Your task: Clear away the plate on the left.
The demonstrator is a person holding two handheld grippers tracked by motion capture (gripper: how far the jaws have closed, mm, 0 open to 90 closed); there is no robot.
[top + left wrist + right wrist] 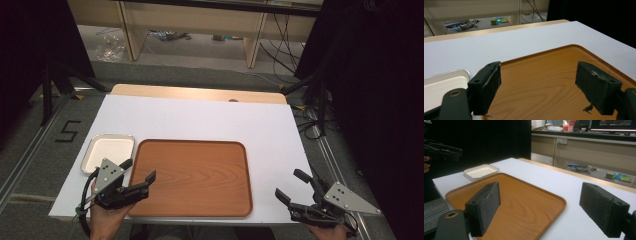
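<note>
Both grippers hover with nothing in them, so this looks like the opening of the work, before any grasp. The left gripper (141,171) sits over the near left corner of the wooden tray (192,176), its jaws spread wide apart and empty; in the left gripper view the tray's grain runs between and ahead of the jaws. The right gripper (292,186) hangs over bare desk (200,117) off the tray's right edge, jaws likewise wide apart and holding nothing, and aimed toward the tray.

The tray lies flat on the white desk, just ahead of and under the left gripper and to the left of the right one. Its long axis runs left to right across the desk, parallel to the near edge, so one short side faces each gripper. It carries nothing.

The small white rectangular dish (108,151) rests just beyond and to the left of the left gripper, beside the tray's left edge; whether the two touch I cannot tell. Its long axis runs away from the person, crosswise to the tray's.

Judging from the poses, the next move is a reach: the left gripper is nearest both dish and tray rim, and would need to drop low and straddle a rim edge before closing.
</note>
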